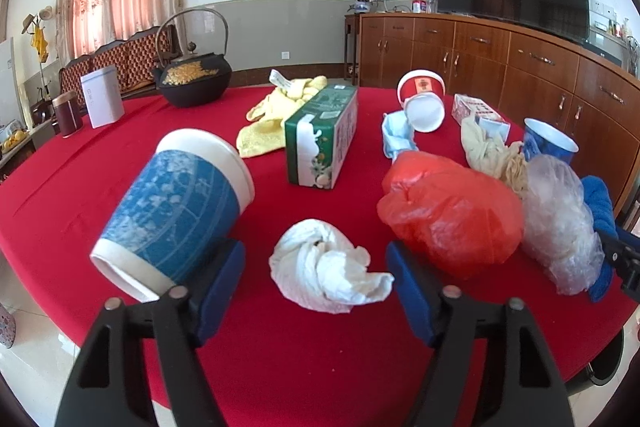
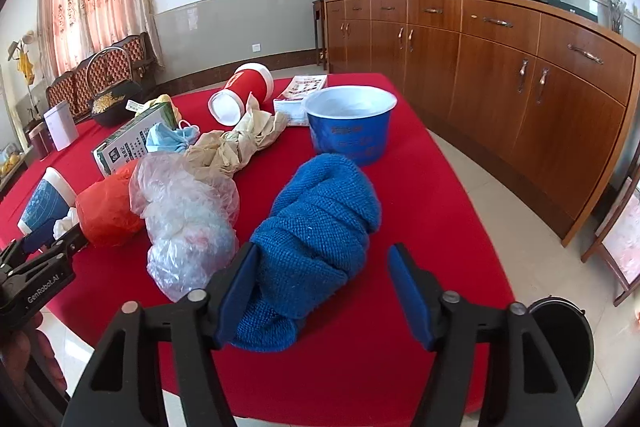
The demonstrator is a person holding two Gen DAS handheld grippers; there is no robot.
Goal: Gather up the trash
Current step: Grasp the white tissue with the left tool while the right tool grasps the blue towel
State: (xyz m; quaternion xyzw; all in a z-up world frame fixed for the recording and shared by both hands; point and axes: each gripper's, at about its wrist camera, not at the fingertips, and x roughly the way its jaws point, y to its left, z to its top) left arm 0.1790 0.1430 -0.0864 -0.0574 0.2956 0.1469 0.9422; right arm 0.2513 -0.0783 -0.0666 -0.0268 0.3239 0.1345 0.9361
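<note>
My left gripper [image 1: 316, 291] is open above the red tablecloth's near edge, with a crumpled white tissue [image 1: 324, 267] lying between its fingers. A tipped blue paper cup [image 1: 176, 215] lies against the left finger and a red plastic bag [image 1: 452, 211] beside the right one. My right gripper [image 2: 324, 291] is open, with a rolled blue cloth [image 2: 316, 231] lying between its fingers against the left finger. A clear plastic bag [image 2: 188, 219] lies left of it. A black bin [image 2: 560, 343] stands on the floor at the lower right.
On the red table [image 1: 80, 171] lie a green tissue box [image 1: 320, 135], a yellow cloth [image 1: 272, 107], a face mask [image 1: 396, 139], a tipped red cup [image 1: 424, 99], a beige bag [image 2: 240, 143], a blue bowl [image 2: 348, 123] and an iron kettle [image 1: 192, 75]. A wooden sideboard [image 2: 500, 47] stands right.
</note>
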